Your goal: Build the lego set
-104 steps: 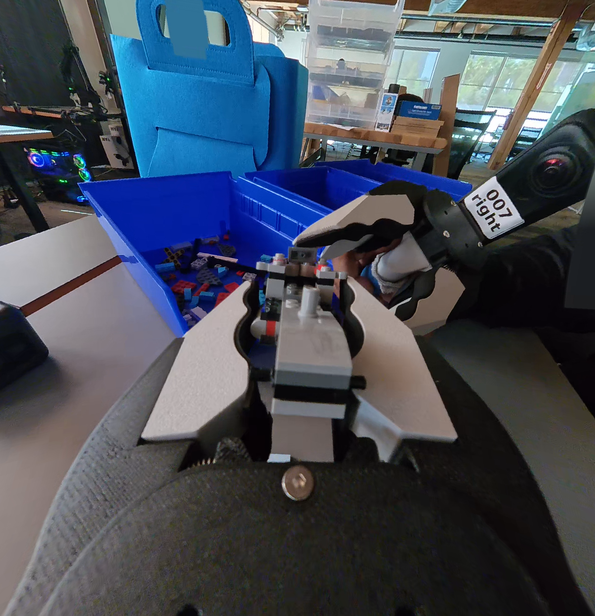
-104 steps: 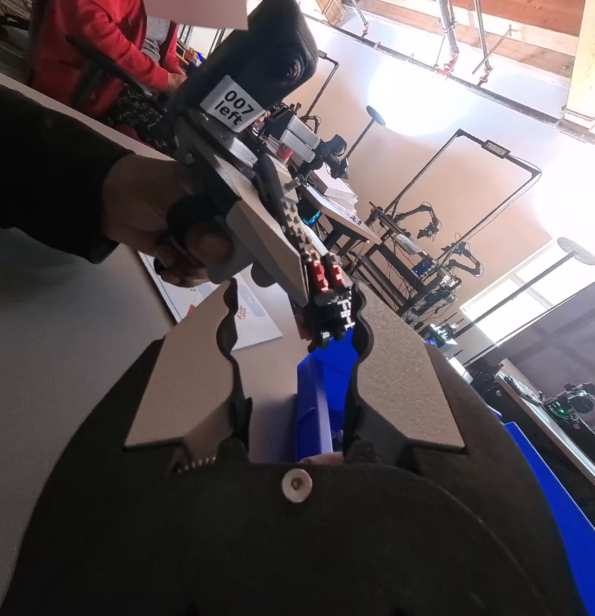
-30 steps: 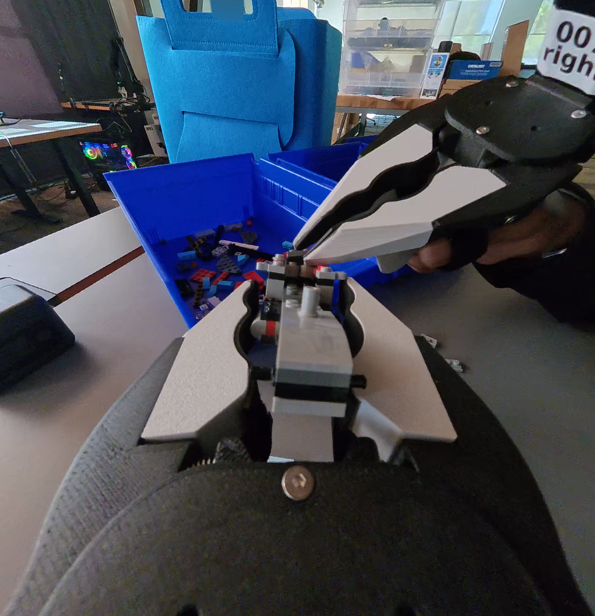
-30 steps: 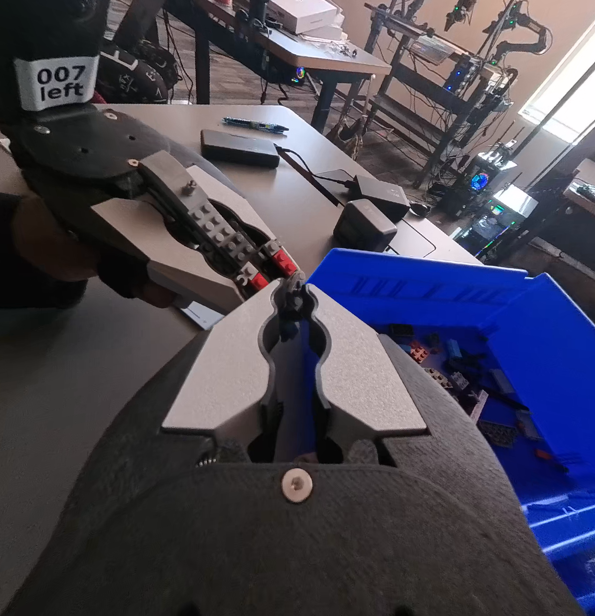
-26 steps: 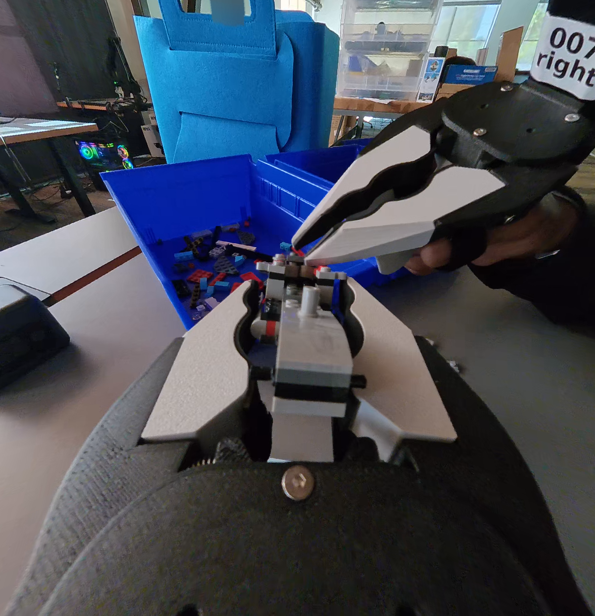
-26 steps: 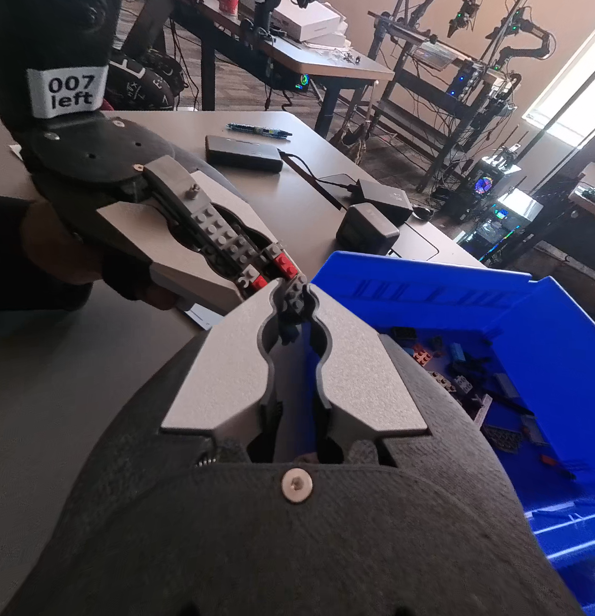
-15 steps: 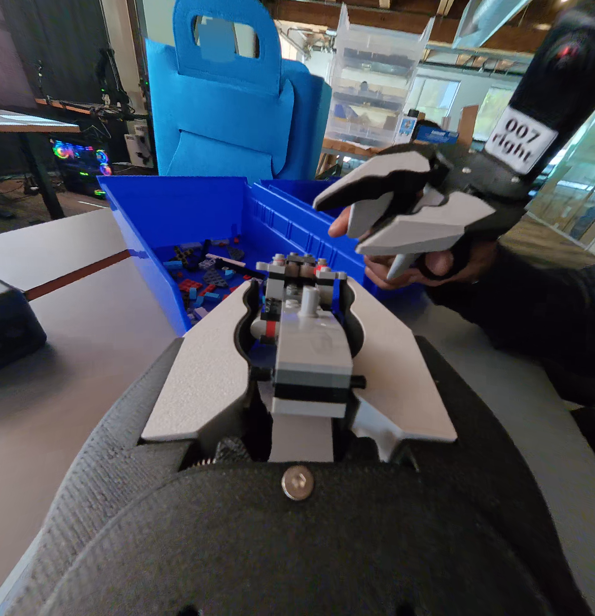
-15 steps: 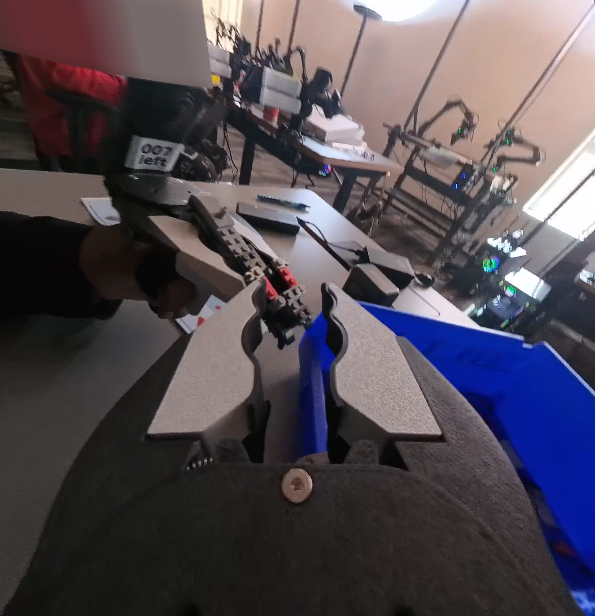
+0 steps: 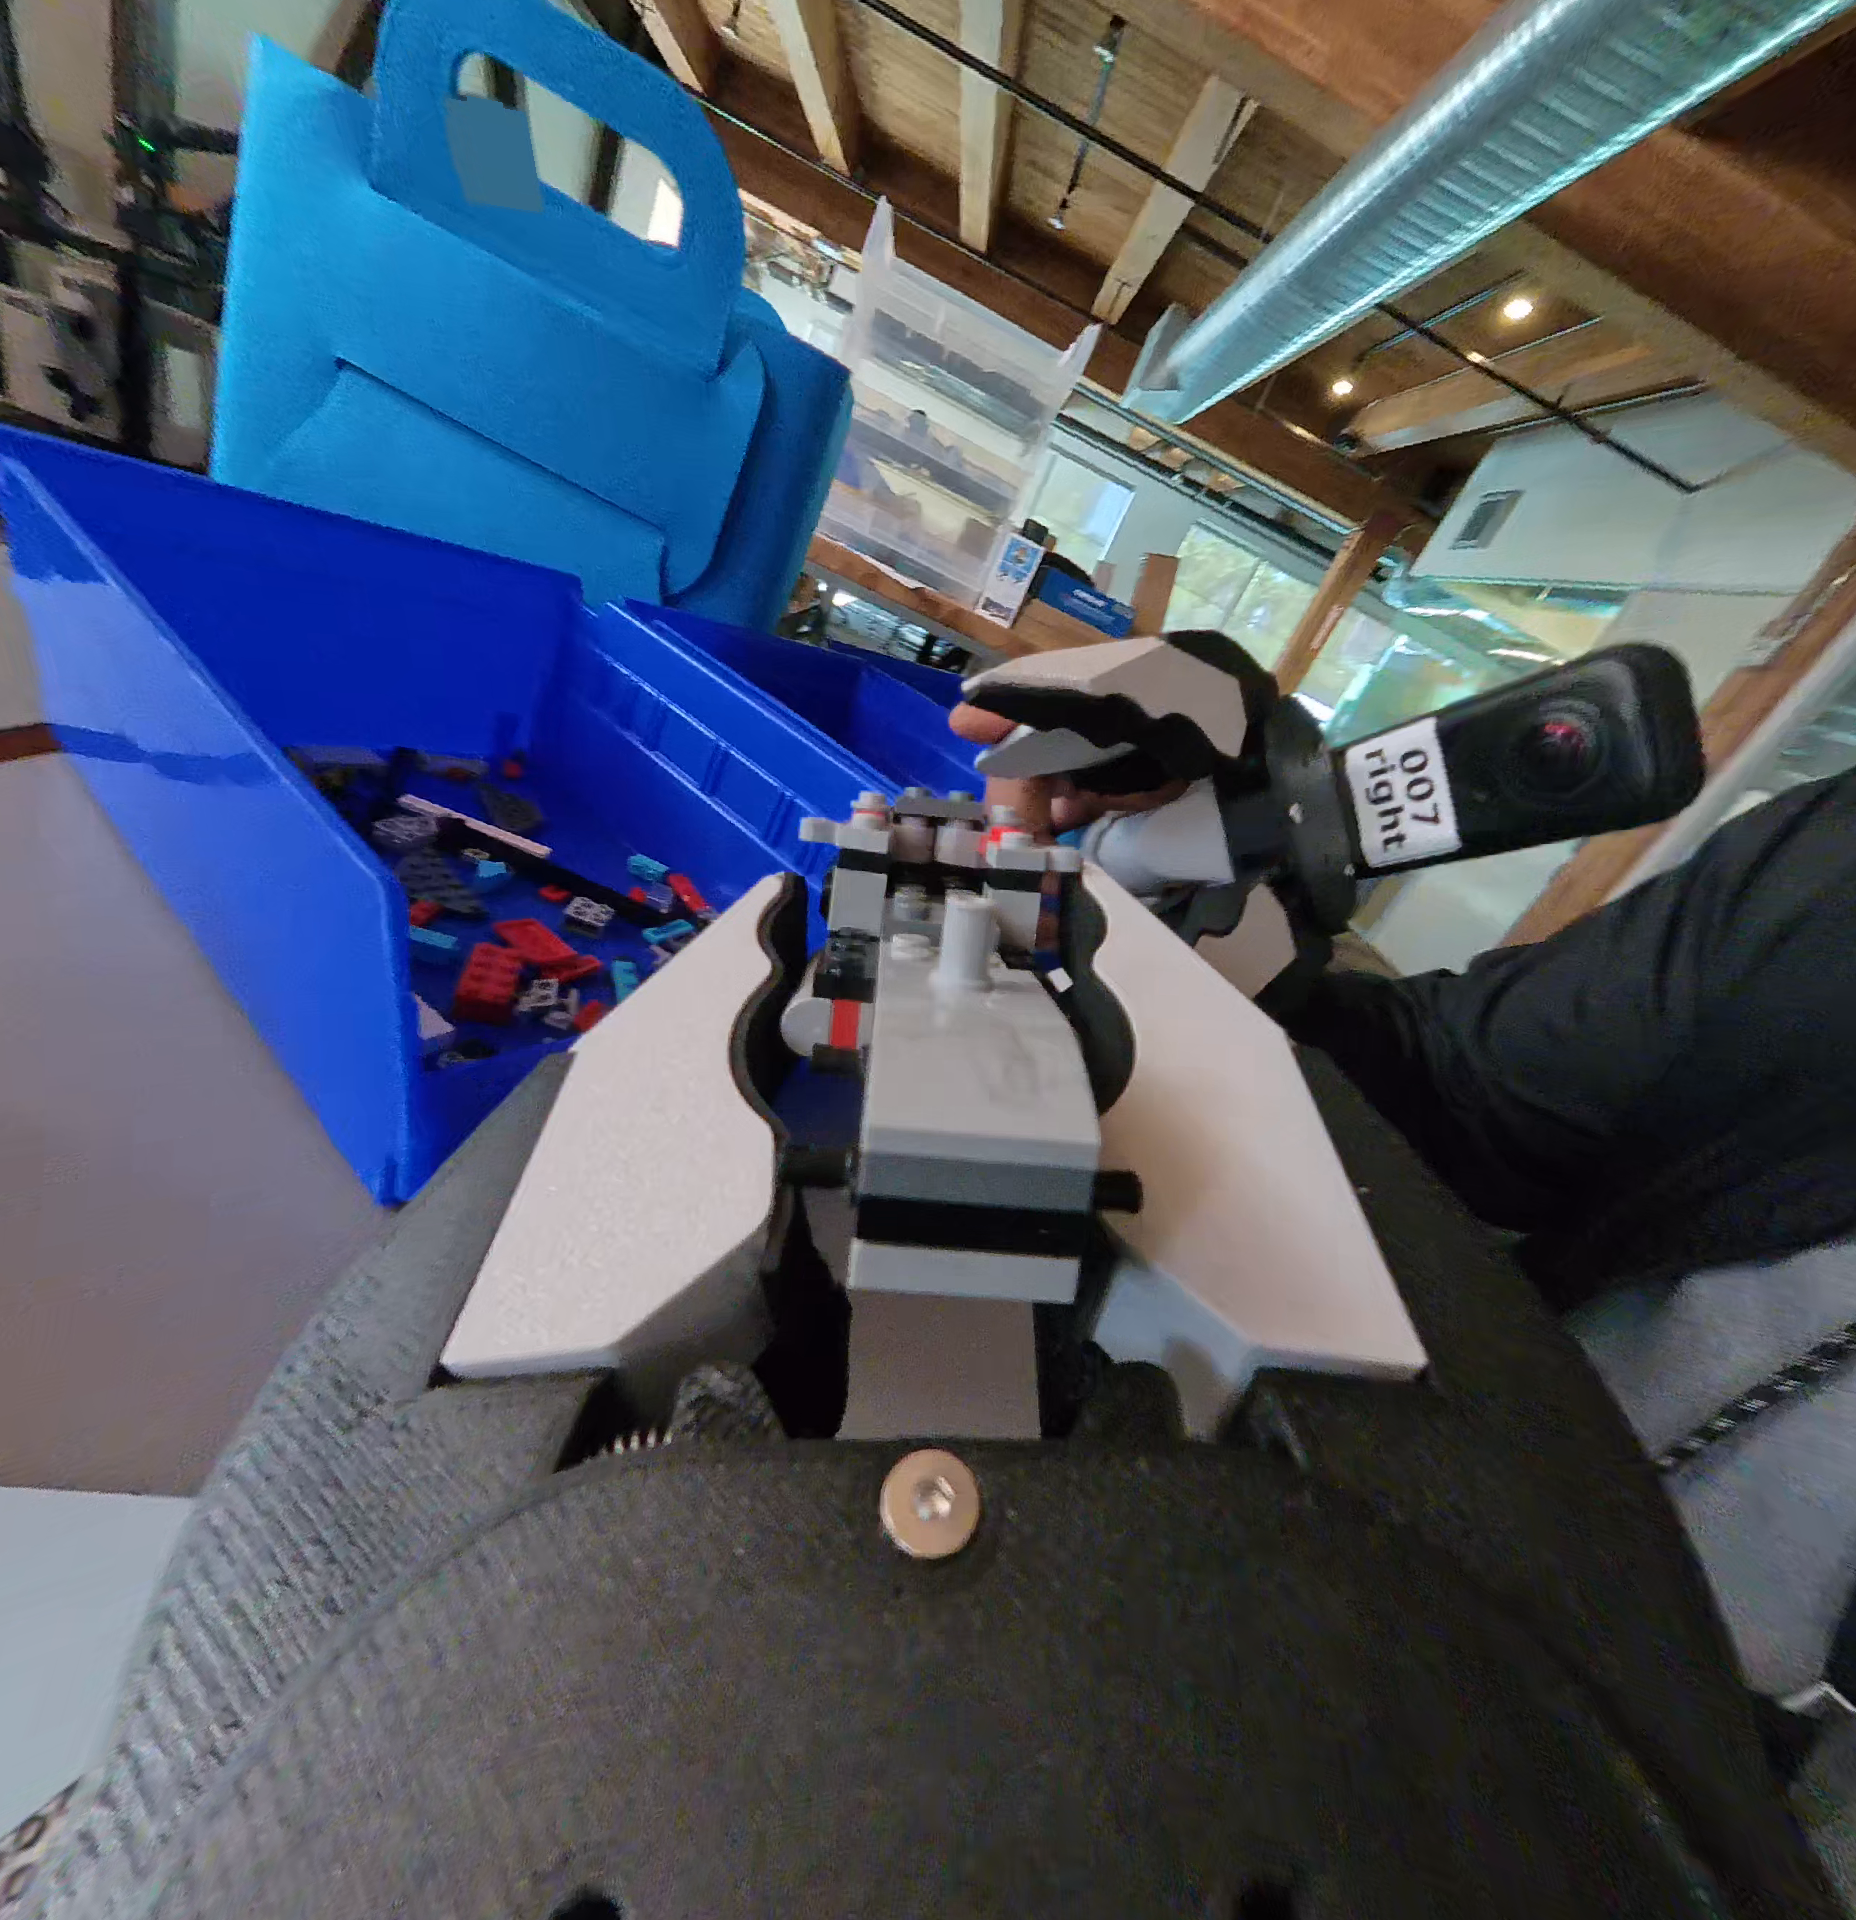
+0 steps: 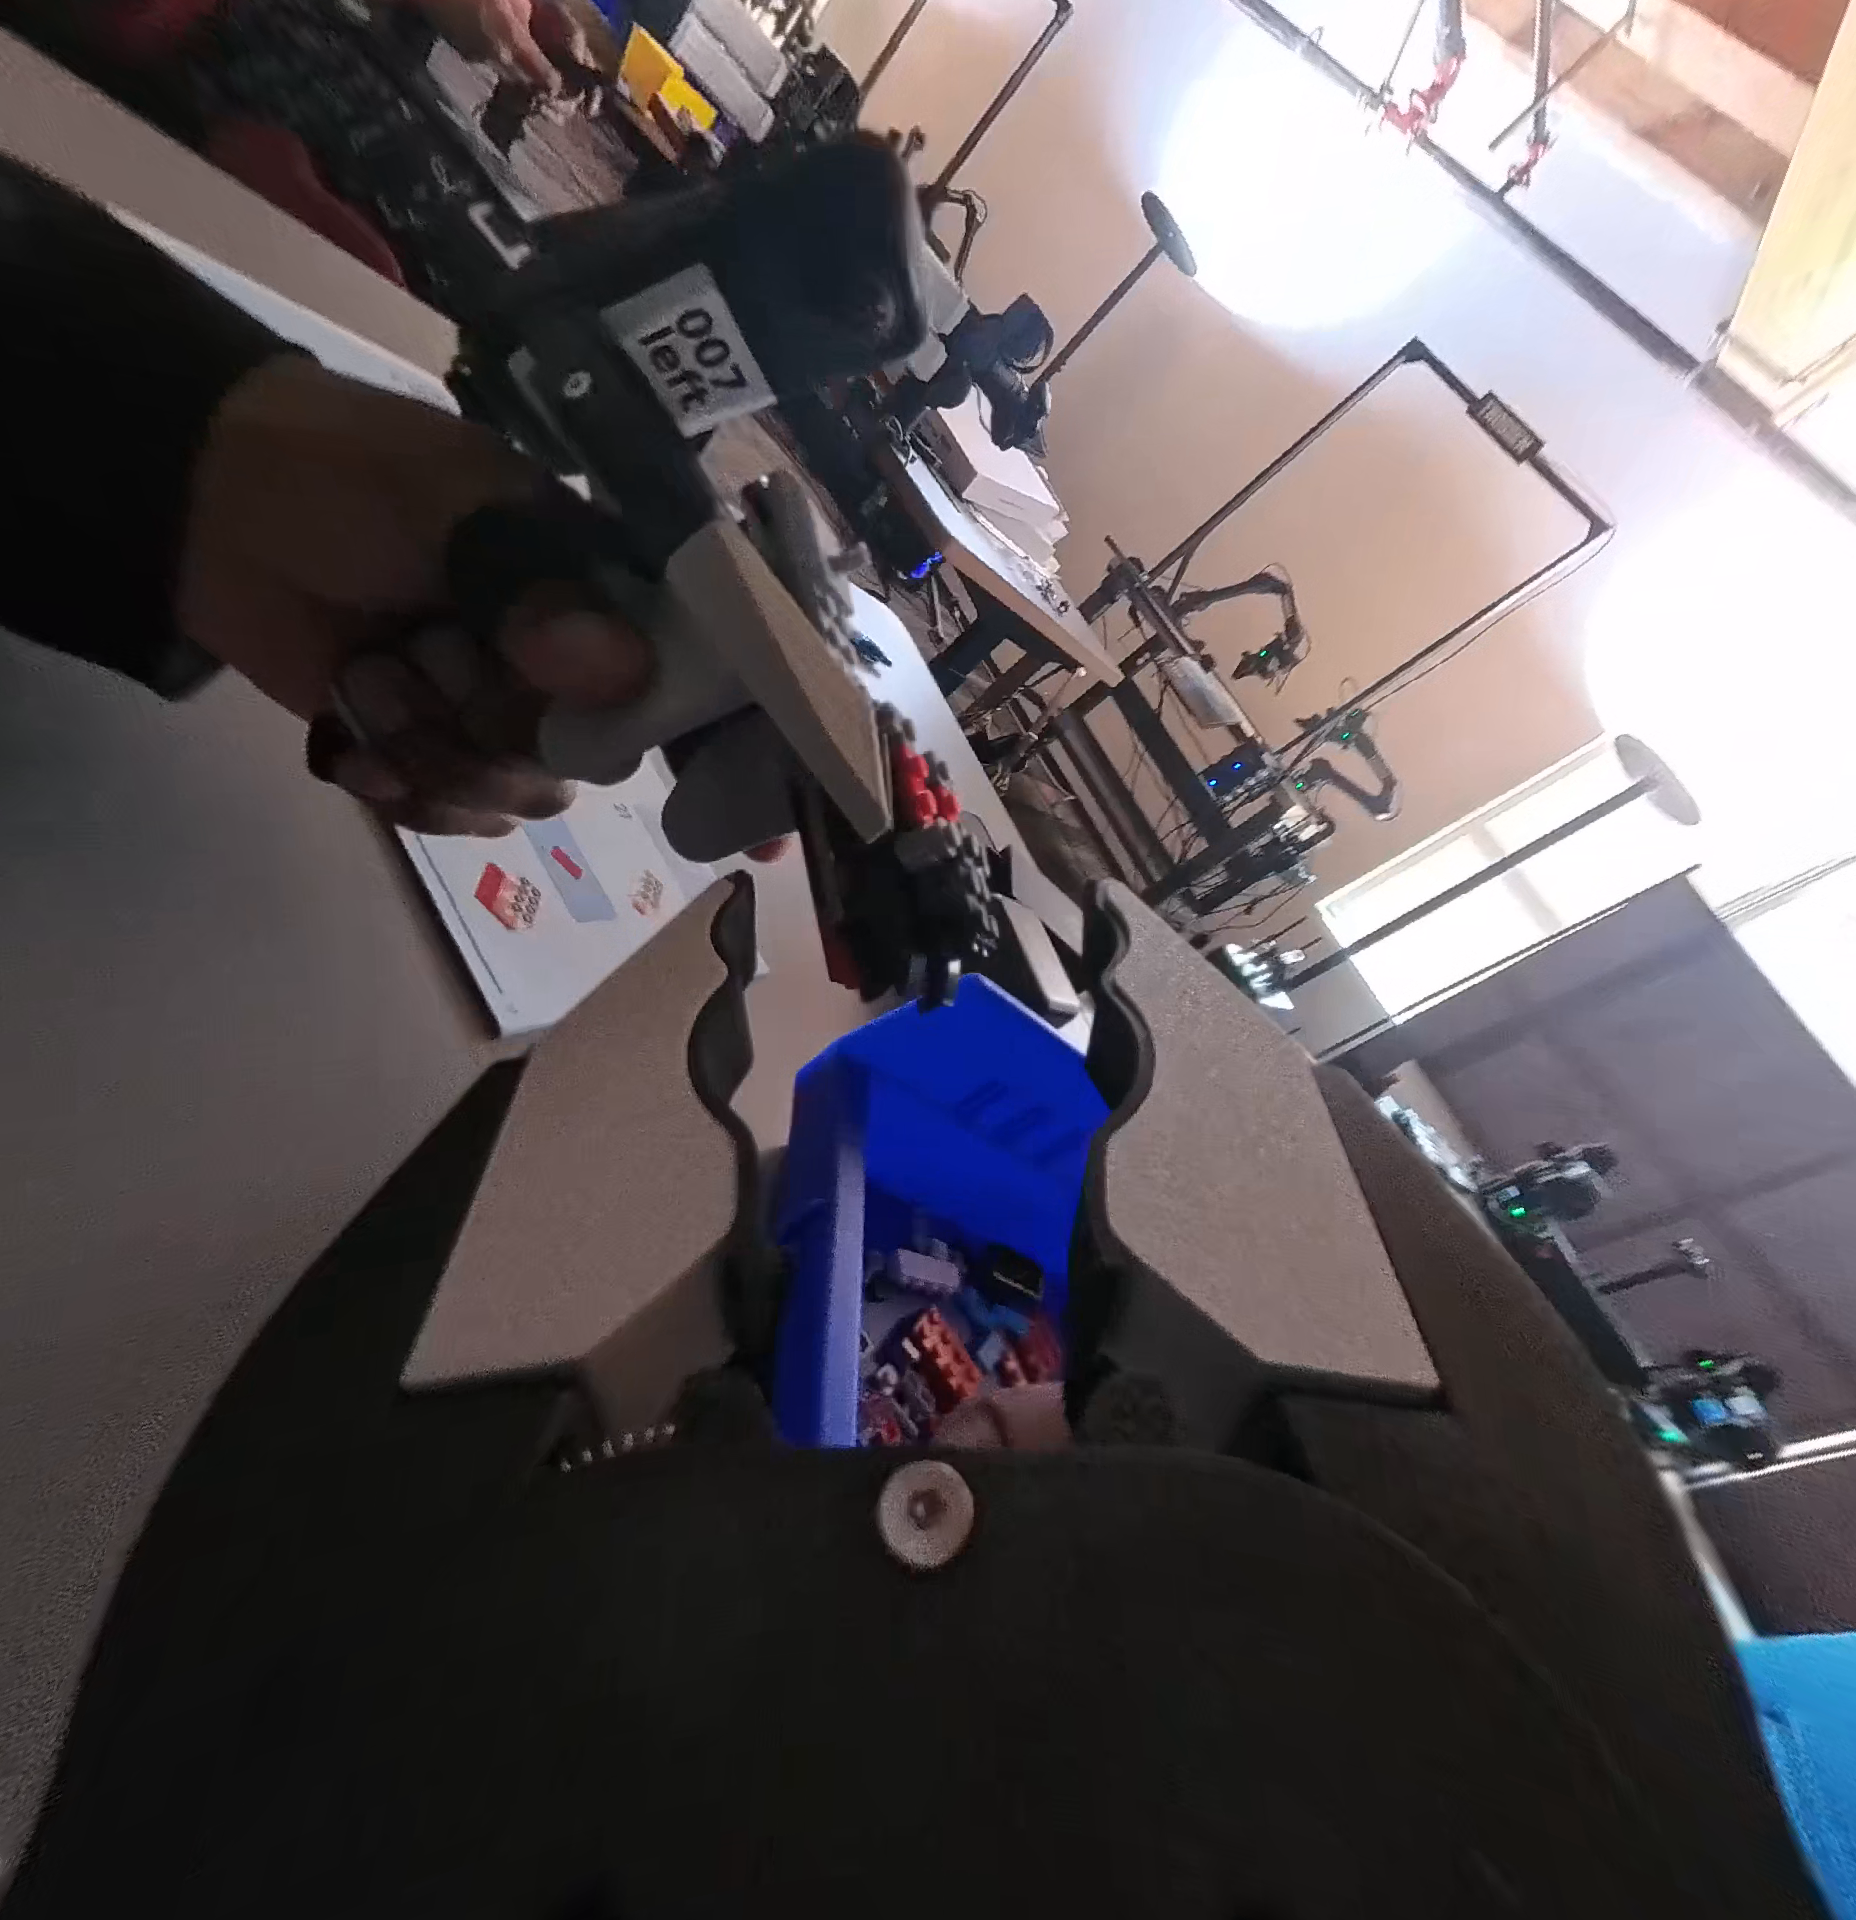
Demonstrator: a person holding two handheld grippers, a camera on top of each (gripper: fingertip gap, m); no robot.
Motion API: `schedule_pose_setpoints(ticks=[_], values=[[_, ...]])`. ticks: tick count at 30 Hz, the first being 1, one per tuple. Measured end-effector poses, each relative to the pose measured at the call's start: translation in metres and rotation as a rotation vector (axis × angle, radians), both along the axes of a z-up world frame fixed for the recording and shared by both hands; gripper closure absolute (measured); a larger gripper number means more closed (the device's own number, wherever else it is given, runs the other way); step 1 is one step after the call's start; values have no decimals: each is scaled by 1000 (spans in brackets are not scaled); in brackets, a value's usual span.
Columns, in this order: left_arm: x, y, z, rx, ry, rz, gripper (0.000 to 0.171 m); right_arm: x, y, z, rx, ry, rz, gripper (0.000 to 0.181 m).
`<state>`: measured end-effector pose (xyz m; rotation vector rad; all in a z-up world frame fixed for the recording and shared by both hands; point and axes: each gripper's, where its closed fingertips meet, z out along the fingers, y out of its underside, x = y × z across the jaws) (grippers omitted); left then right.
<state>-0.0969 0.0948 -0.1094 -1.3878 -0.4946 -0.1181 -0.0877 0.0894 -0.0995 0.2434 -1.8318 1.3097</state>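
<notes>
My left gripper [image 9: 934,894] is shut on a grey, black and white lego model [image 9: 965,1081] that lies lengthwise between its fingers, the studded front end sticking out past the tips. My right gripper [image 9: 1007,722] is open and empty, just behind and right of the model's front end, not touching it. In the right wrist view my right gripper [image 10: 919,899] has its jaws wide apart, with the model [image 10: 934,883] and the left gripper [image 10: 872,790] just beyond its tips. A blue bin [image 9: 228,644] holds loose lego pieces [image 9: 508,935].
A second blue bin [image 9: 799,665] sits behind the first, with a blue felt bag [image 9: 488,395] and clear drawers [image 9: 945,416] farther back. An instruction sheet [image 10: 550,894] lies on the grey table [image 10: 176,1039]. A person's dark sleeve [image 9: 1630,987] is at right. Both grippers' tips are close together, under 4 cm apart.
The right gripper was shut on a small dark piece at the model's front end. It has opened, left the piece on the model and drawn back. Both grippers have tilted.
</notes>
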Motion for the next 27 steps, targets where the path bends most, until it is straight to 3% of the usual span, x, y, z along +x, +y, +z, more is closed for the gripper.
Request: schedule_pose_setpoints(ticks=[5, 14, 27], values=[[10, 5, 0, 95, -125, -142, 122, 1, -2, -9, 75, 66, -4, 116], [31, 8, 4, 228, -272, -371, 122, 20, -3, -6, 69, 103, 118, 118], [46, 13, 4, 224, -287, -467, 122, 32, -2, -6, 84, 211, 189, 123]])
